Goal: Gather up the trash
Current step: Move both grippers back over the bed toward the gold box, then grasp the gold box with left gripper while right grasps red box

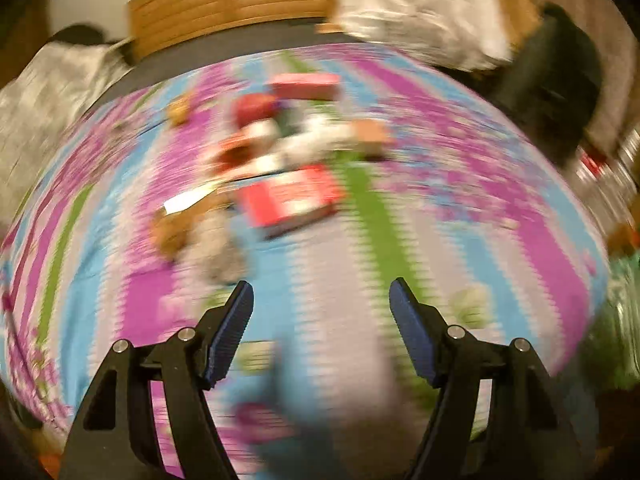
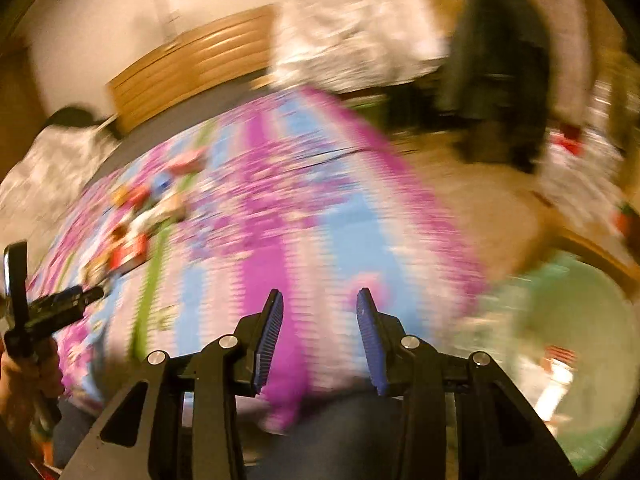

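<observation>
**Trash still piled on the bed, both grippers empty**

Judging from how things lie, the collecting has barely got anywhere, or is between rounds. A heap of trash (image 1: 276,168) sits on the striped bedspread (image 1: 460,208) toward the far middle of the bed: a red flat box (image 1: 296,196), a pink box (image 1: 306,86) behind it, something brownish and crumpled at the near left of the heap, and white and red scraps between (the blur is heavy, so what each piece is cannot be told). Nothing of it is in a gripper.

The left gripper (image 1: 322,312) has its fingers (image 1: 234,328) spread wide with only bedspread showing between them; it is released and empty, with the heap ahead of it and apart from it. The right gripper (image 2: 320,320) has its fingers (image 2: 270,336) parted more narrowly, also with nothing between them, over a purple stripe.

The left wrist view faces the heap almost head on, with a wooden headboard (image 1: 228,4) and pale pillows behind. The right wrist view puts the same heap (image 2: 140,216) well off at its left edge, small and sideways, but it alone shows a greenish bag or bin (image 2: 580,340) at lower right, beside the bed, with some wrappers seemingly already in it, which is probably where the trash goes. It also catches the left gripper (image 2: 60,308) and the hand (image 2: 24,380) holding it at the far left.

What remains, I judge: nearly the whole heap.
</observation>
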{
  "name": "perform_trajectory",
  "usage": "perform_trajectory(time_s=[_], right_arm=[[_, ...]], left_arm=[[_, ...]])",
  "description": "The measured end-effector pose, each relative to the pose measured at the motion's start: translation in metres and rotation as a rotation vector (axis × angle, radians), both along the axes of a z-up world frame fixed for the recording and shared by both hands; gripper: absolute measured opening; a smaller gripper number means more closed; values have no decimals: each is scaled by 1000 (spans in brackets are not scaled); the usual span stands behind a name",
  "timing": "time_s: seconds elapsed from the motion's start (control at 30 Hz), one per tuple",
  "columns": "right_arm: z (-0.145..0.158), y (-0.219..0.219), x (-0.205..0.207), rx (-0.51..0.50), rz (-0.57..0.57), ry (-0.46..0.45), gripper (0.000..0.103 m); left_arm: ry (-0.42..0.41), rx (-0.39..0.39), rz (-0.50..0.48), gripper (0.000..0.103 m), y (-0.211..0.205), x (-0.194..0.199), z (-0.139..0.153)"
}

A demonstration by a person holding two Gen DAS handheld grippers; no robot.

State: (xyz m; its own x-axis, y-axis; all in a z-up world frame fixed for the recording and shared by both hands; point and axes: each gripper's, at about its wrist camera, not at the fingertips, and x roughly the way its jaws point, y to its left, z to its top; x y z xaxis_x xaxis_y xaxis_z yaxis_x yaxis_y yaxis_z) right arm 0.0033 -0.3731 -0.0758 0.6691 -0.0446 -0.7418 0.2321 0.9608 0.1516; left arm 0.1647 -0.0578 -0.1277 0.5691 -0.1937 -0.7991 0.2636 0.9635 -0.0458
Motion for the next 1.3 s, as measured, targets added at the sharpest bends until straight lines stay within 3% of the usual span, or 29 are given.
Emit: perform_trajectory(time_s=[0.1, 0.27, 0.43, 0.57, 0.77, 0.93, 1.17, 1.27, 1.3], right_arm=[[-13, 55, 53, 43, 155, 24, 58], [-31, 142, 132, 91, 357, 48, 71], [-45, 175, 199, 215, 380, 53, 79], [-61, 191, 239, 242, 381, 73, 83], [-87, 234, 272, 154, 463, 128, 89], [-98, 267, 282, 48, 531, 128, 95], [-112, 288, 293, -199, 509, 119, 96], [-117, 272, 299, -127, 443, 142, 95], [-120, 265, 301, -92, 429, 145, 89]], left_arm=[[5, -42, 46, 67, 55, 22, 4], [-7, -88, 20, 72, 108, 74, 5], [35, -134, -94, 75, 110, 115, -7], [73, -155, -102, 76, 106, 143, -26], [147, -145, -179, 76, 96, 163, -49], [188, -140, -224, 69, 95, 171, -63], [191, -173, -265, 63, 99, 173, -65], [184, -173, -254, 62, 99, 172, -65], [180, -168, -253, 62, 98, 171, -65]])
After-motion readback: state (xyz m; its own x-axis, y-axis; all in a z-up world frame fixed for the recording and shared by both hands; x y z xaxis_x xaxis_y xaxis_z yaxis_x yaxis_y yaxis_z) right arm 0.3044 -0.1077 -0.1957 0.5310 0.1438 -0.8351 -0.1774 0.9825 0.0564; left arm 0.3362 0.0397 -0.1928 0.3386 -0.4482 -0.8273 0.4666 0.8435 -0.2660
